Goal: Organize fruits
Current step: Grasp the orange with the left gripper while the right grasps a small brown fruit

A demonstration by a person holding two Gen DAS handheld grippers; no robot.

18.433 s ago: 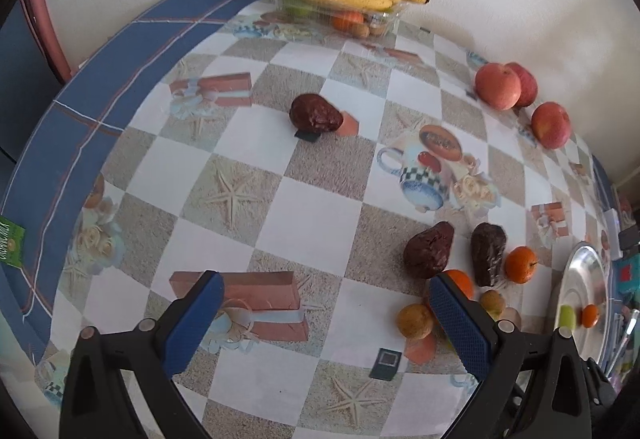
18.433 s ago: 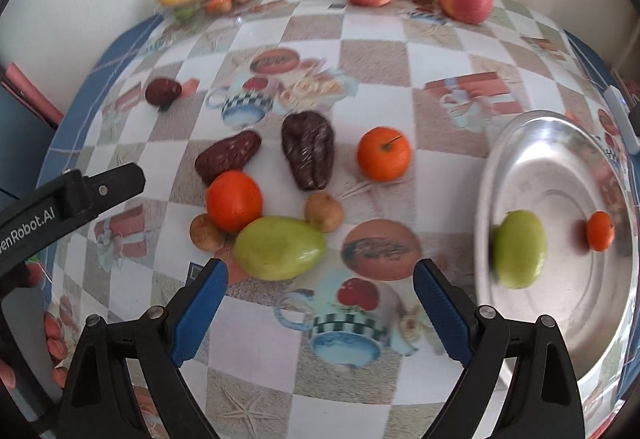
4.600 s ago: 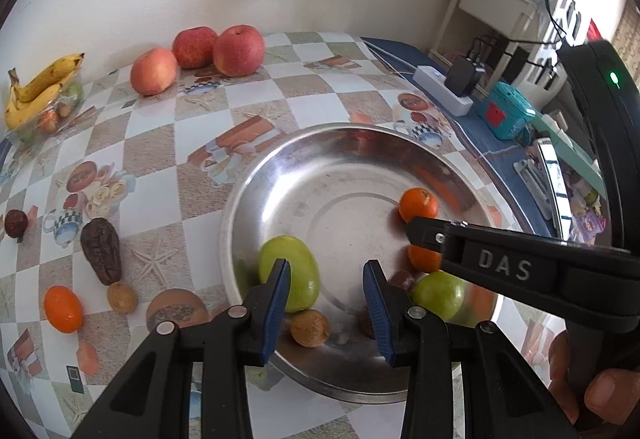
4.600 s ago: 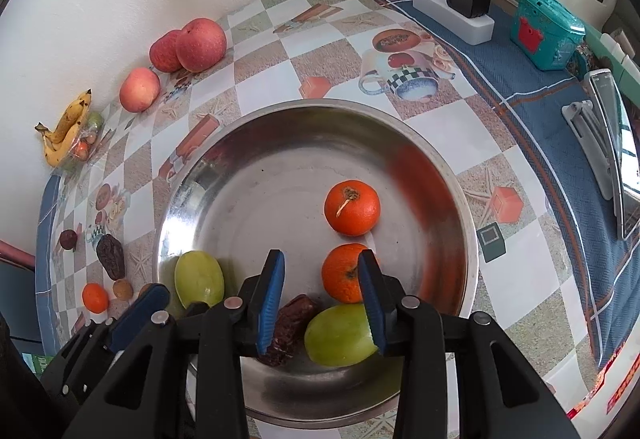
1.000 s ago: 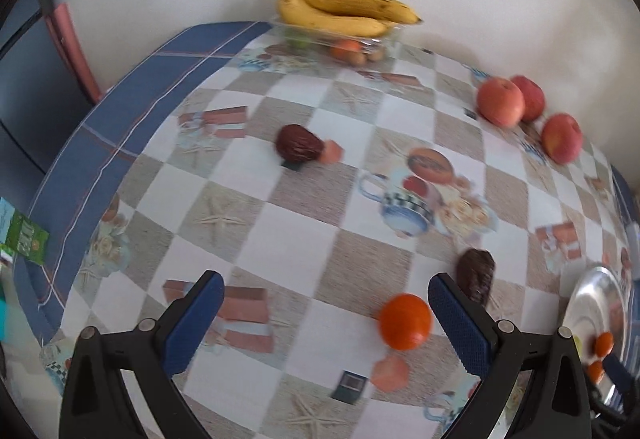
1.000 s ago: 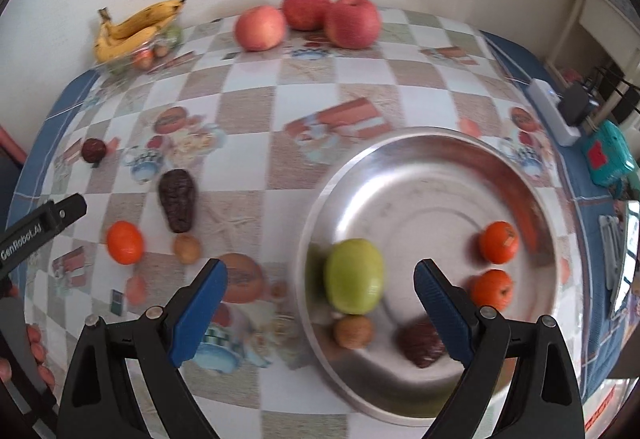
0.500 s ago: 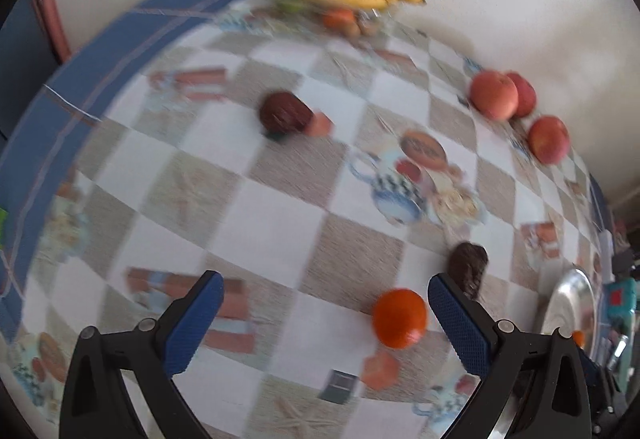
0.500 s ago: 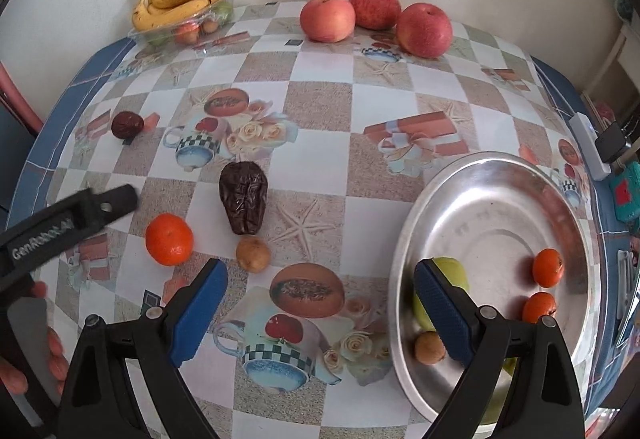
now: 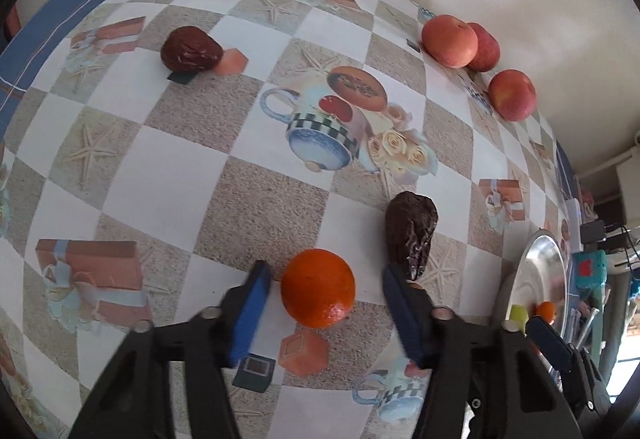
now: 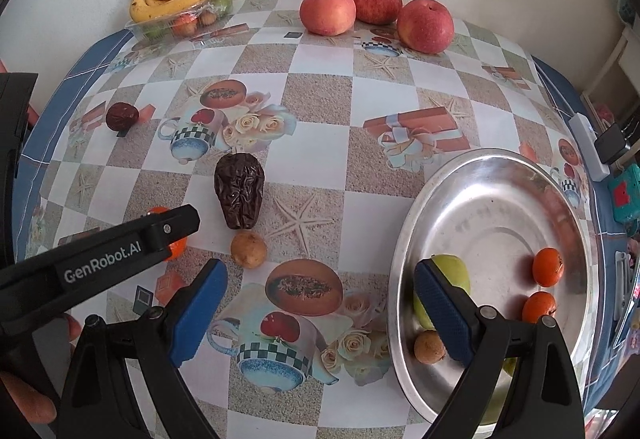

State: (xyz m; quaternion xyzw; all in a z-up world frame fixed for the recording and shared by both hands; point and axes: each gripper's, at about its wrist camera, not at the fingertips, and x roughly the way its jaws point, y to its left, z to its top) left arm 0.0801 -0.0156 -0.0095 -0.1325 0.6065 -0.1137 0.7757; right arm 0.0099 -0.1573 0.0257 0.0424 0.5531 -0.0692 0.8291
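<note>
Orange fruit sits between the wide-apart pads of the left tool. It should squeeze gently around the middle. The right tool gapes, holding nothing.

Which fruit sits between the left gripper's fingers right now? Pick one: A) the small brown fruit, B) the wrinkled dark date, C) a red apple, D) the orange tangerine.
D: the orange tangerine lies on the tablecloth between the open fingers of the left gripper, not yet squeezed; the wrinkled dark date lies just beyond the right finger.
</note>
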